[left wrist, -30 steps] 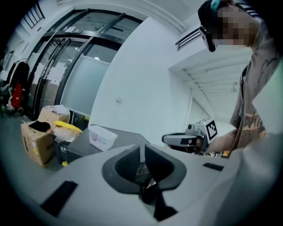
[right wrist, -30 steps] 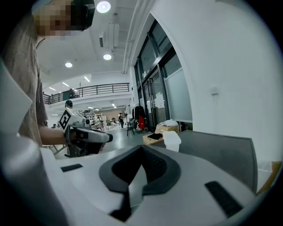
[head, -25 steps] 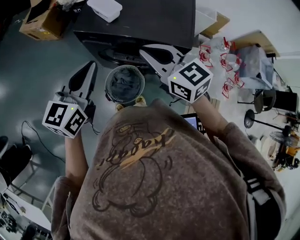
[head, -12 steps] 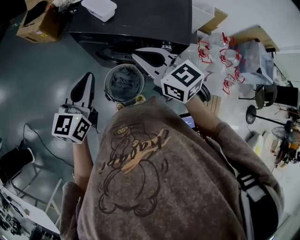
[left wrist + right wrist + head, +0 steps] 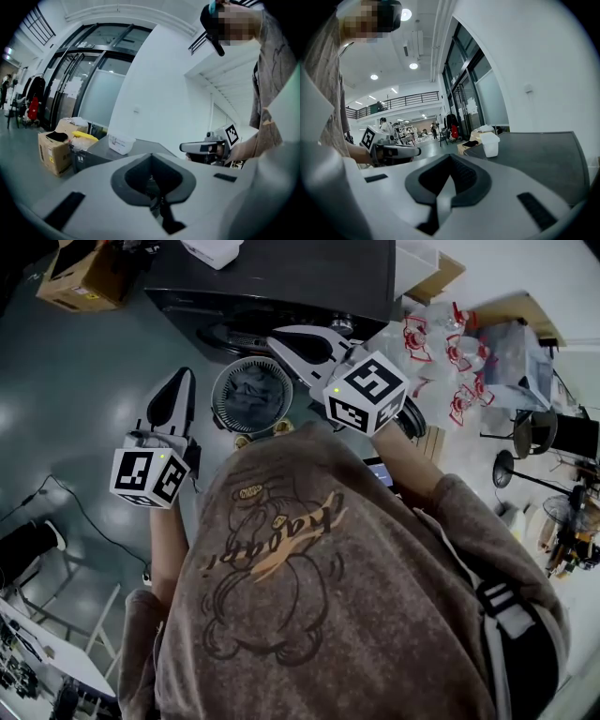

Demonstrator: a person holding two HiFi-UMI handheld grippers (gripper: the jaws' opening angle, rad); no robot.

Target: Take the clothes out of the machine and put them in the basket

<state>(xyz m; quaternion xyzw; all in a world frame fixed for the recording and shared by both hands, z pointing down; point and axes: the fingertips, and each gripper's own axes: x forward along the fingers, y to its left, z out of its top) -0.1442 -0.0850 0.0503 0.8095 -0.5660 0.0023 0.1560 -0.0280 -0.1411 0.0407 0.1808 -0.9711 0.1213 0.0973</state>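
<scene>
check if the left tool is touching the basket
Apart. The head view shows floor between the left tool and the basket; its jaws are shut, holding nothing.

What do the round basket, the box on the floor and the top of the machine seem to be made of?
The round basket is probably plastic, matte grey; its wall is ribbed with thin slats. The box looks like cardboard, brown and dull. The machine top is dark, smooth and faintly glossy; metal or plastic, I cannot tell.
</scene>
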